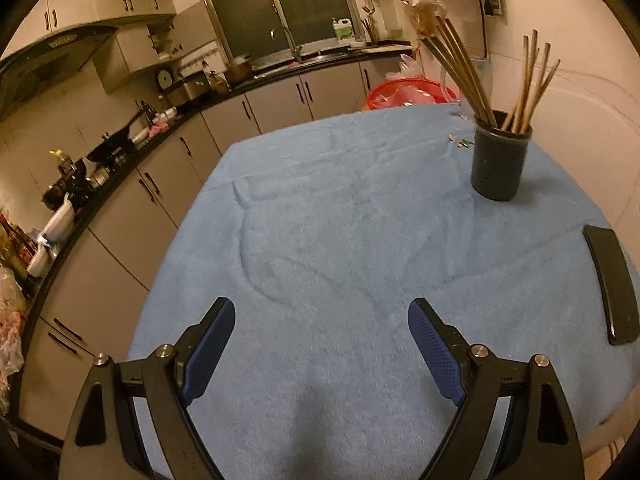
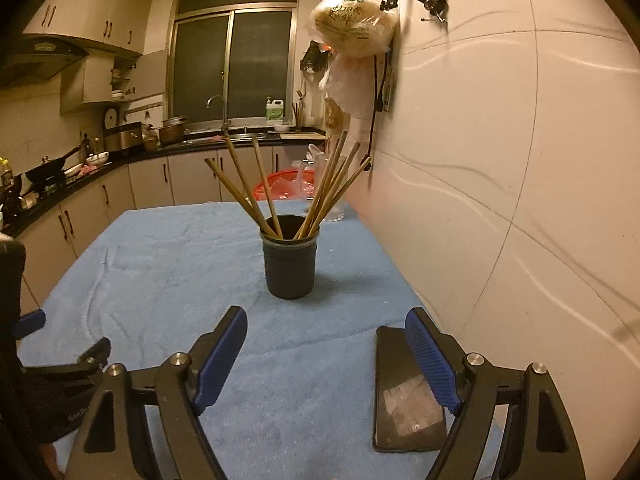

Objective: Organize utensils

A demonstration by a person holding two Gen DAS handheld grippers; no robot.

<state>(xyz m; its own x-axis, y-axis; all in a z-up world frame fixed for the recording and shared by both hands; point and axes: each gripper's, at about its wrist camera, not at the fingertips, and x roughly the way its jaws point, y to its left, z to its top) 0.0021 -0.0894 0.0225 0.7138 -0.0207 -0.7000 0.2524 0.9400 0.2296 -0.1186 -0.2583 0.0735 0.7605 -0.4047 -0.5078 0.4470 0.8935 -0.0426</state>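
A dark round utensil holder (image 1: pixel 500 160) (image 2: pixel 289 264) stands upright on the blue cloth. Several wooden chopsticks (image 1: pixel 468 72) (image 2: pixel 328 188) stand in it, fanned out to both sides. My left gripper (image 1: pixel 322 322) is open and empty, low over the cloth, with the holder far ahead to its right. My right gripper (image 2: pixel 326 332) is open and empty, with the holder straight ahead and apart from it. The left gripper's body (image 2: pixel 60 368) shows at the left edge of the right wrist view.
A black phone (image 1: pixel 612 284) (image 2: pixel 404 392) lies flat on the blue cloth (image 1: pixel 340 220) (image 2: pixel 160 264) near the right edge, just under my right gripper's right finger. The wall runs close along the table's right side. A red basin (image 2: pixel 280 186) sits beyond the table. Kitchen counters run along the left.
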